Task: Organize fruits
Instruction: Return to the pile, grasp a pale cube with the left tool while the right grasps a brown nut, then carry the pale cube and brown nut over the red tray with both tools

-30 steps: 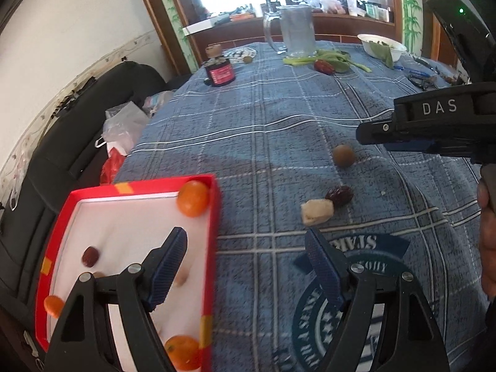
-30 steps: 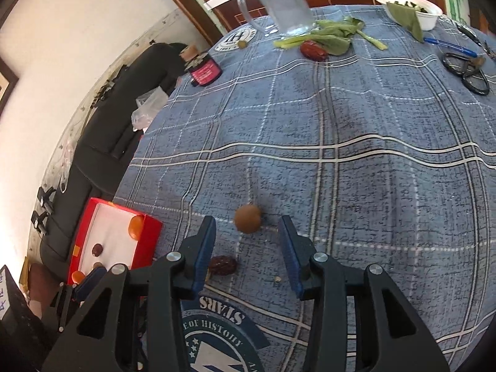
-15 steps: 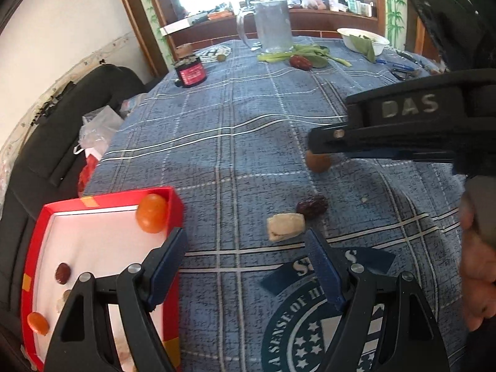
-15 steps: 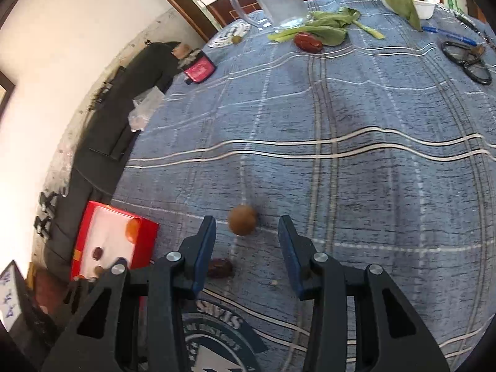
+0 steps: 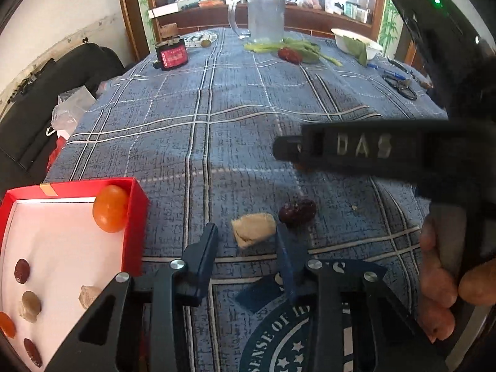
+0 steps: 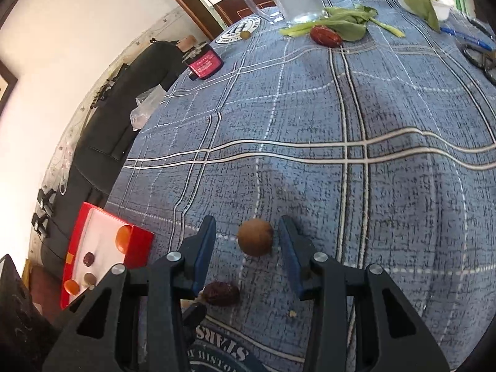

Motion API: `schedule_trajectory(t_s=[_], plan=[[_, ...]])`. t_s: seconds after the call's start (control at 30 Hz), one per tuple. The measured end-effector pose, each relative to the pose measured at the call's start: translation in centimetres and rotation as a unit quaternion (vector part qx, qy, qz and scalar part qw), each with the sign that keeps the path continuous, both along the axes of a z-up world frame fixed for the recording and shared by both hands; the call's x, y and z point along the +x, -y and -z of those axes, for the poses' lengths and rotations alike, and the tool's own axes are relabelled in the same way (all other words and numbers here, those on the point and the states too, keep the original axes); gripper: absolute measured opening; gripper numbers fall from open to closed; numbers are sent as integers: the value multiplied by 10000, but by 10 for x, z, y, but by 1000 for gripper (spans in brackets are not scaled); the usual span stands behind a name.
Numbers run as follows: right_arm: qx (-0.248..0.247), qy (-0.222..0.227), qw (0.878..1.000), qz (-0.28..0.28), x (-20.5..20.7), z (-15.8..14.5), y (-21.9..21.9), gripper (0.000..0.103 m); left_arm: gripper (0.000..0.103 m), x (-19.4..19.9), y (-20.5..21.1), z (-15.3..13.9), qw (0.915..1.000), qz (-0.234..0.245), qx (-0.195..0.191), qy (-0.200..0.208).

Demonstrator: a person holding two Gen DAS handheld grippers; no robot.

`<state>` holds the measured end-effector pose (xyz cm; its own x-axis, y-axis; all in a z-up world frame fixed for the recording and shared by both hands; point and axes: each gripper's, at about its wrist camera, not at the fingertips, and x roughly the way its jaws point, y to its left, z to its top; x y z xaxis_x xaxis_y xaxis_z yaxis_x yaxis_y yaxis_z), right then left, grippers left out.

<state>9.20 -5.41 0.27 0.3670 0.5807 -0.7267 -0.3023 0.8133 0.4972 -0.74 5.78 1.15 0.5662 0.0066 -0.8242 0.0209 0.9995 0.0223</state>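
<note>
My left gripper (image 5: 247, 240) is open, its fingers on either side of a pale beige fruit piece (image 5: 253, 230) on the blue plaid cloth. A dark red date (image 5: 297, 211) lies just right of it. A red tray (image 5: 138, 217) with a white floor at left holds an orange fruit (image 5: 110, 208), dates and pale pieces. My right gripper (image 6: 247, 243) is open around a round brown fruit (image 6: 255, 237); the date (image 6: 221, 293) lies below its left finger. The tray (image 6: 139, 249) shows at left.
At the far end stand a glass pitcher (image 5: 265, 12), greens with a red date (image 5: 290, 55), a white bowl (image 5: 356, 43), a red-labelled jar (image 5: 172, 54), scissors (image 5: 400, 85) and a pen. A black sofa (image 5: 46, 114) lies beyond the table's left edge.
My left gripper moved right from over the tray to the beige piece and narrowed. My right gripper came down and forward, so the brown fruit now sits between its fingers.
</note>
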Motion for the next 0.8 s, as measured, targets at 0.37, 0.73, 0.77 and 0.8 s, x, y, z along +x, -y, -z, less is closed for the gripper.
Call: schedule_trajectory(t_s=[0.37, 0.73, 0.77, 0.8], plan=[[-575, 312, 9978, -58, 0, -2, -6, 26, 27, 0, -3, -3, 9999, -93, 17, 88], [35, 1147, 9902, 799, -12, -72, 88, 25, 27, -56, -44, -70, 9935, -504, 68, 1014], [75, 1224, 9887, 861, -14, -77, 95, 25, 27, -61, -51, -74, 9925, -586, 95, 1067], [136, 1295, 9871, 933, -15, -82, 102, 25, 27, -64, -57, -76, 9916, -669, 124, 1104]])
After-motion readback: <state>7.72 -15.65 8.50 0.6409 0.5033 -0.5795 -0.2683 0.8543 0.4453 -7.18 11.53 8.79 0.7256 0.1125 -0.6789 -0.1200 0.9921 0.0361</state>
